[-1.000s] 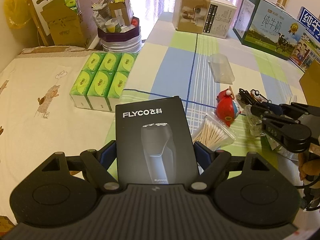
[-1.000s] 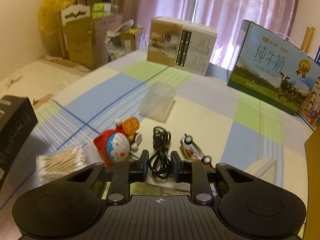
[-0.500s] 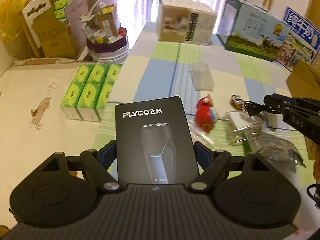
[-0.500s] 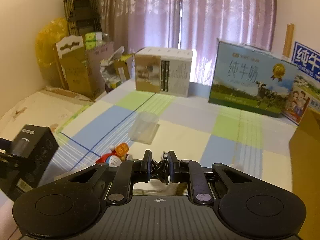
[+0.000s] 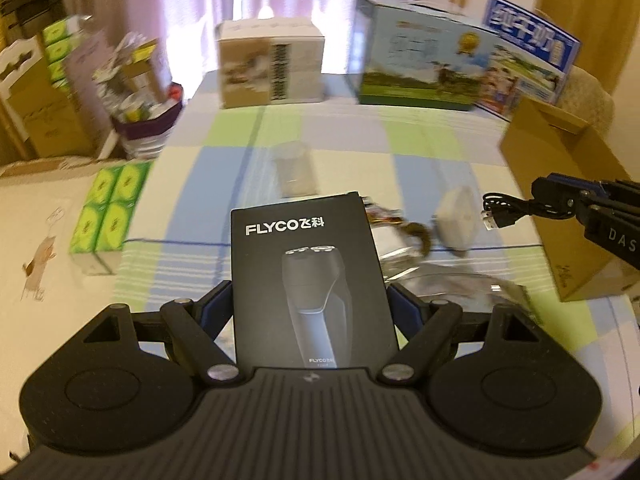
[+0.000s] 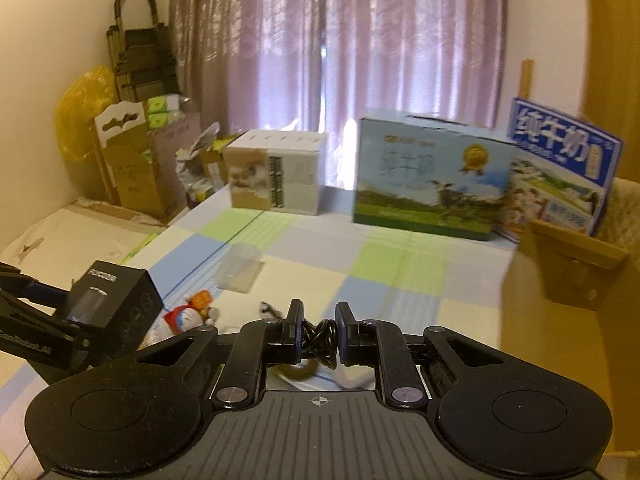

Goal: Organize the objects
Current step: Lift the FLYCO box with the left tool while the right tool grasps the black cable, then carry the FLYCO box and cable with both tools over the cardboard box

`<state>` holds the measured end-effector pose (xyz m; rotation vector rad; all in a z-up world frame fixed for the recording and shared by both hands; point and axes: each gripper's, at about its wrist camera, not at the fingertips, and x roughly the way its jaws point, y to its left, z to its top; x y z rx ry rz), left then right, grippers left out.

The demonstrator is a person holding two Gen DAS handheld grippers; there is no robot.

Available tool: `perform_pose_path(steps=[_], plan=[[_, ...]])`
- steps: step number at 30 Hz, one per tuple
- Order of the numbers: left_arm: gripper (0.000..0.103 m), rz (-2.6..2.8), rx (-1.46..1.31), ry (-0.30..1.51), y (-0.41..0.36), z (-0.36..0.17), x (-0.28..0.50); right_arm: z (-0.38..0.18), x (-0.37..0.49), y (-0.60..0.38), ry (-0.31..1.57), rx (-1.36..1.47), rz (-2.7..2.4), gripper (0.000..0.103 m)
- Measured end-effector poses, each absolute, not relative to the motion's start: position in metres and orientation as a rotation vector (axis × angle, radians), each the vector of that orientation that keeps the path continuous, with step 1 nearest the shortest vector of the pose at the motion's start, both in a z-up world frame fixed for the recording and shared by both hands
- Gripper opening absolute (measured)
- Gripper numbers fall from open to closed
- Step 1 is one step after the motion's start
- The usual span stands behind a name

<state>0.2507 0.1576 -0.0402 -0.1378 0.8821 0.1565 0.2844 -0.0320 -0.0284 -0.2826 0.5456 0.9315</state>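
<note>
My left gripper is shut on a black FLYCO shaver box, held up above the checked bedspread. The same shaver box shows at the left of the right wrist view. My right gripper is shut on a coiled black USB cable; in the left wrist view that cable dangles from the right gripper beside an open brown cardboard box. A Doraemon toy, a white adapter and clear plastic packaging lie on the bedspread below.
Two milk cartons and a white-and-tan box stand along the far edge. A clear plastic cup lies mid-bed. Green tissue packs sit at the left. Cluttered cardboard boxes fill the far left corner.
Both grippers have risen and swung right. The right gripper lifted the black cable off the bedspread and carried it toward the brown cardboard box. The shaver box stays gripped.
</note>
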Motion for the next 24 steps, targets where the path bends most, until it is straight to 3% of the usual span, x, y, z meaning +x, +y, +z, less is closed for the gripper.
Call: perform_pose_path(steps=[24], plan=[[0.08, -0.129, -0.007, 0.739, -0.064, 0.027, 0.346, 0.04, 0.36, -0.22, 0.444, -0.205, 0.721, 0.013]])
